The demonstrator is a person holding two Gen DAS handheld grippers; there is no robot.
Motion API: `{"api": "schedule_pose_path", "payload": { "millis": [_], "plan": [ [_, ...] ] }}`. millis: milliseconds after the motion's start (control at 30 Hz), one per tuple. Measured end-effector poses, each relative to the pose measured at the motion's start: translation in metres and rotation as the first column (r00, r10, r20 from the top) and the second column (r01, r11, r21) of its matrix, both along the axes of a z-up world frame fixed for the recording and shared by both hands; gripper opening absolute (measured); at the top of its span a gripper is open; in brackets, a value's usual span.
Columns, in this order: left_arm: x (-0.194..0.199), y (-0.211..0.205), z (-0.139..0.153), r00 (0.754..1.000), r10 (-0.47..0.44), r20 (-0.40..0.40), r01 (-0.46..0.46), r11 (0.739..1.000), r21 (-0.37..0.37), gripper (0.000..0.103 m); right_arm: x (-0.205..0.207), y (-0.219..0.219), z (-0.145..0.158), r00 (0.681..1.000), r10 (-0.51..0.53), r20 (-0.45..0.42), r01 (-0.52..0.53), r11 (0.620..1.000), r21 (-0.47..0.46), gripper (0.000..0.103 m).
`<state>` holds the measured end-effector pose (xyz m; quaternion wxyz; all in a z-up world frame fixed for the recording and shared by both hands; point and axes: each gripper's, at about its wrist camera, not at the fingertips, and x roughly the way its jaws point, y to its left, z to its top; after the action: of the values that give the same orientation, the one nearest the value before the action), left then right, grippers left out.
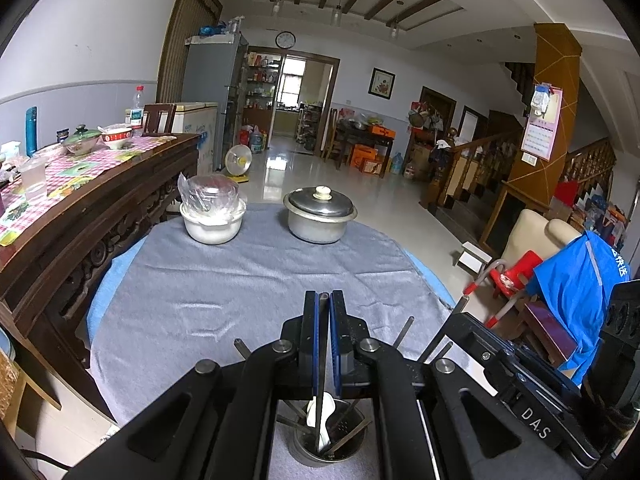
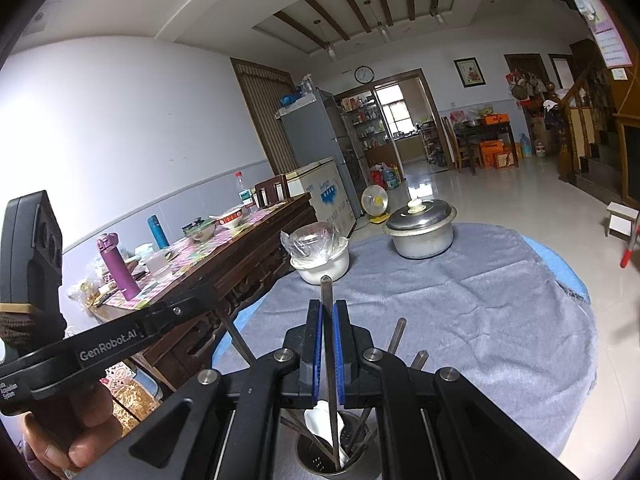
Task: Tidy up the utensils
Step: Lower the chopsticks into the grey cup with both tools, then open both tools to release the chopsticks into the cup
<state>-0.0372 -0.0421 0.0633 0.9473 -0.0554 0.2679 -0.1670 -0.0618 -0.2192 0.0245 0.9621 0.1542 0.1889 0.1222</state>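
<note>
Right wrist view, right hand-held gripper (image 2: pixel 327 308) clamped on thin metal utensil (image 2: pixel 326 292) (dull grey), steel holder (image 2: pixel 312 456) below.

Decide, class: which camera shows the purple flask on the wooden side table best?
The right wrist view: the purple flask stands upright, clear and whole on the wooden side table. The left wrist view does not show it at all.

Greys, whites and a pink check

Behind the round grey cloth-covered desk (image 1: pixel 248 292): silver lidded metal pot (image 1: pixel 319 216), white ceramic bowl (image 1: pixel 213 222), pink-checked tablecloth (image 1: pixel 76 172) leftward.
</note>
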Motion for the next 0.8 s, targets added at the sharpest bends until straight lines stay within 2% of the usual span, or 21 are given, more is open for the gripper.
{"api": "schedule_pose_path", "payload": {
  "millis": [467, 567, 700, 800],
  "plan": [
    [0.002, -0.007, -0.008, 1.0, -0.017, -0.025, 0.017, 1.0, 0.011, 0.005, 0.002, 0.002, -0.006, 0.999, 0.017, -0.028, -0.016, 1.0, 0.01, 0.007],
    [0.003, -0.01, -0.013, 0.998, -0.046, -0.051, 0.047, 0.999, 0.015, 0.006, 0.003, 0.001, -0.007, 0.999, 0.026, -0.045, -0.025, 1.0, 0.018, 0.007],
    [-0.002, -0.011, -0.017, 0.995, -0.068, -0.066, 0.07, 0.997, 0.022, 0.01, 0.005, -0.007, -0.011, 0.997, 0.025, -0.071, -0.022, 0.999, 0.05, 0.012],
    [-0.007, -0.009, -0.017, 0.998, -0.043, -0.051, 0.046, 0.998, 0.046, 0.025, 0.003, -0.014, -0.013, 0.997, 0.008, -0.074, -0.004, 0.998, 0.06, 0.012]
  ]
}}
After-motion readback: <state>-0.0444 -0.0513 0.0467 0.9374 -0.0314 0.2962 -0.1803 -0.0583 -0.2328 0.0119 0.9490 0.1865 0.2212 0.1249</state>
